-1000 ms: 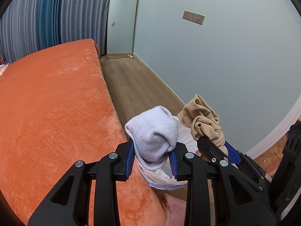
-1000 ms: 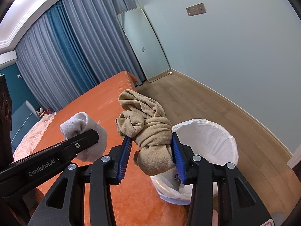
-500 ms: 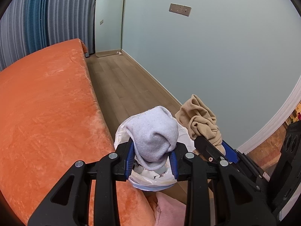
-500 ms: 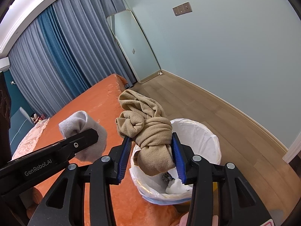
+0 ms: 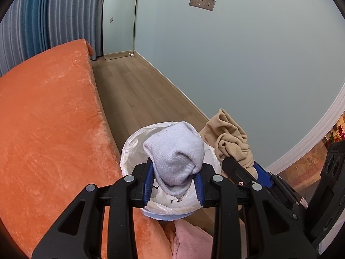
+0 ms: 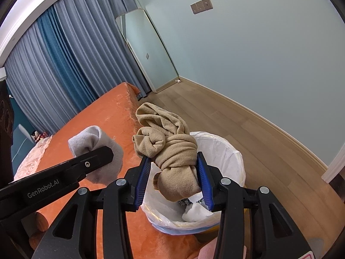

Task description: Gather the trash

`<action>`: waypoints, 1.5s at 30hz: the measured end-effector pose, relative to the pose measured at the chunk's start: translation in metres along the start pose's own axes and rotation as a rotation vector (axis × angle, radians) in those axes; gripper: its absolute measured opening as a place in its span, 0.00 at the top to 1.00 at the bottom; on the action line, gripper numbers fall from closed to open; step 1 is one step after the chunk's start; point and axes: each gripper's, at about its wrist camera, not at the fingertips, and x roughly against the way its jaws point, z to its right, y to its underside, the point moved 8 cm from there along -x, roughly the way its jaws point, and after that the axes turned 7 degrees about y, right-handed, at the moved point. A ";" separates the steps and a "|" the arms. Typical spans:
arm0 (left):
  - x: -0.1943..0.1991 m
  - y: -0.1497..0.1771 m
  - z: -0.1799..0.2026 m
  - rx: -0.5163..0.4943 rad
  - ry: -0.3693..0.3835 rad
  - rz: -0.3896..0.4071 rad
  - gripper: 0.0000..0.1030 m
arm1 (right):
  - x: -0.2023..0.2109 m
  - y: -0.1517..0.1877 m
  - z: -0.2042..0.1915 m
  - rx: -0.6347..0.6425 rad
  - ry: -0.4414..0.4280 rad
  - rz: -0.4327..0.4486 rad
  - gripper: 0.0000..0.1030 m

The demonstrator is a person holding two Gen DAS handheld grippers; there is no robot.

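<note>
My left gripper (image 5: pixel 174 181) is shut on a grey sock (image 5: pixel 175 157) and holds it above the white-lined trash bin (image 5: pixel 131 149). My right gripper (image 6: pixel 173 179) is shut on a knotted tan sock (image 6: pixel 170 146) and holds it above the same bin (image 6: pixel 226 157). The tan sock (image 5: pixel 228 138) shows to the right in the left wrist view, beside the bin. The grey sock (image 6: pixel 97 151) shows to the left in the right wrist view, over the bed. White crumpled trash (image 6: pixel 196 212) lies inside the bin.
An orange bed (image 5: pixel 47 118) runs along the left, against the bin. Wooden floor (image 5: pixel 138 86) lies between bed and pale blue wall. A mirror (image 6: pixel 148 49) leans in the far corner by grey-blue curtains (image 6: pixel 64 54). A pink cloth (image 5: pixel 189 241) lies below the bin.
Both grippers moved right from over the bed to over the bin, still holding their socks. More of the bin's inside shows now.
</note>
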 end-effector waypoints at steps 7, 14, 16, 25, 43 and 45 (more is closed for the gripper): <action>-0.016 0.005 -0.007 0.018 0.005 -0.028 0.70 | -0.007 0.009 0.004 -0.011 -0.001 -0.018 0.60; -0.034 0.006 -0.013 0.036 0.004 -0.050 0.67 | -0.020 0.009 0.009 -0.010 0.002 -0.036 0.58; -0.039 0.007 -0.016 0.045 0.001 -0.057 0.65 | -0.023 0.009 0.009 -0.006 0.002 -0.039 0.57; -0.046 0.005 -0.030 0.071 -0.029 -0.046 0.40 | -0.036 0.010 0.006 -0.002 0.007 -0.059 0.56; -0.014 0.023 -0.061 0.064 -0.092 -0.021 0.37 | -0.022 0.017 -0.014 0.157 0.062 -0.049 0.43; -0.007 0.027 -0.068 0.062 -0.114 -0.009 0.32 | -0.020 0.022 -0.014 0.177 0.075 -0.059 0.26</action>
